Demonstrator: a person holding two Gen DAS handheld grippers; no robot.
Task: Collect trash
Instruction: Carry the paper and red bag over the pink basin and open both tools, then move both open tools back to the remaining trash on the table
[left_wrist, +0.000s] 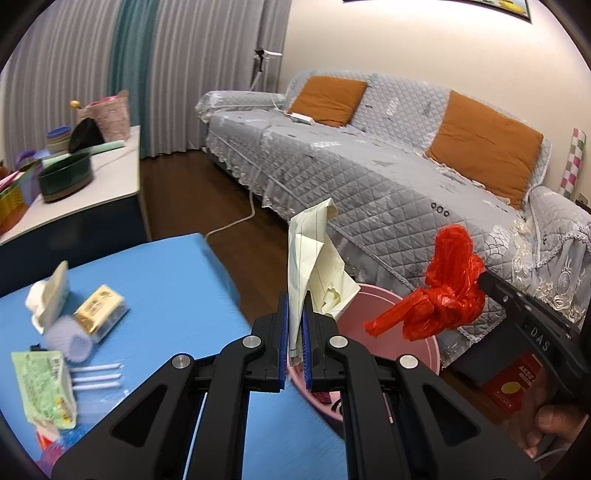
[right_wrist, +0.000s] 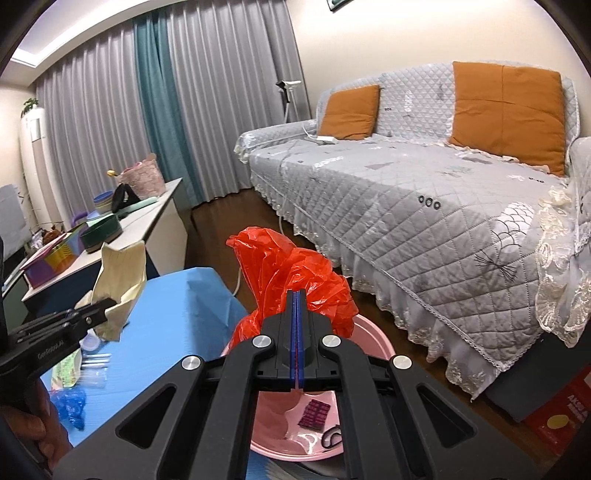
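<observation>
The crumpled paper (left_wrist: 316, 258), pale yellow with ruled lines, is clamped between the blue pads of the left gripper (left_wrist: 294, 325) and stands up above the near rim of the pink basin (left_wrist: 424, 343). The red plastic bag (right_wrist: 295, 273) is bunched and pinched in the right gripper (right_wrist: 297, 321), whose jaws are pressed together on it; it hangs over the same basin. The basin (right_wrist: 369, 336) sits on the dark wood floor (left_wrist: 192, 199) just beside the blue table (left_wrist: 166, 273), and small dark scraps lie in its bottom.

On the blue table, well apart from the grippers, lie more items: a white tissue pack (left_wrist: 48, 295), a yellow-wrapped packet (left_wrist: 99, 306), a green printed wrapper (left_wrist: 44, 387) and three white sticks (left_wrist: 96, 376).

Beyond the basin runs a long sofa (left_wrist: 369, 173) under a grey quilted cover with lace edging, carrying orange cushions (left_wrist: 325, 99). A white cable (left_wrist: 236, 221) trails from the sofa across the floor. To the left stands a white-topped cabinet (left_wrist: 92, 192) loaded with a dark green tub (left_wrist: 66, 177), stacked bowls and a pink basket (left_wrist: 107, 114). Grey and teal curtains (right_wrist: 155, 92) cover the far wall.
</observation>
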